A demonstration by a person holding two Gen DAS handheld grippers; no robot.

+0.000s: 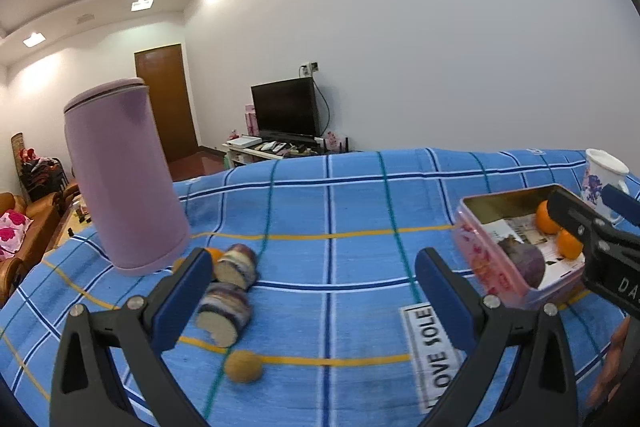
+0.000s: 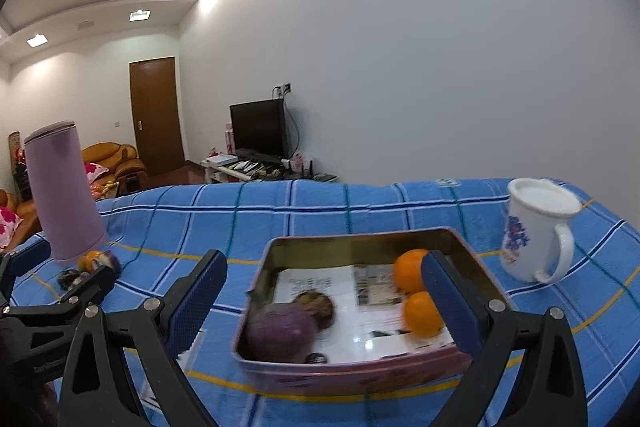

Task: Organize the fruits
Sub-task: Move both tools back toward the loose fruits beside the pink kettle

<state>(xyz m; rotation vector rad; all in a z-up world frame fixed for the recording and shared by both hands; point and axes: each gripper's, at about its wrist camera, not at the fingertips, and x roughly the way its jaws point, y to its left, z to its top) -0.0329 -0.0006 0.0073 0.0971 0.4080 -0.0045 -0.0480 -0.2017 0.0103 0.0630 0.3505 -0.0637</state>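
A pink tin box sits on the blue checked cloth and holds two oranges, a purple round fruit and a dark fruit. My right gripper is open and empty just above the box. In the left wrist view the box is at the right. My left gripper is open and empty above the cloth. Two purple-skinned fruit pieces lie by its left finger, an orange behind them, and a small yellow-brown fruit lies nearer.
A tall lilac canister stands at the left of the cloth. A white flowered mug stands right of the box. A "LOVE SOLE" label lies on the cloth. The table edge runs behind, with a TV and sofa beyond.
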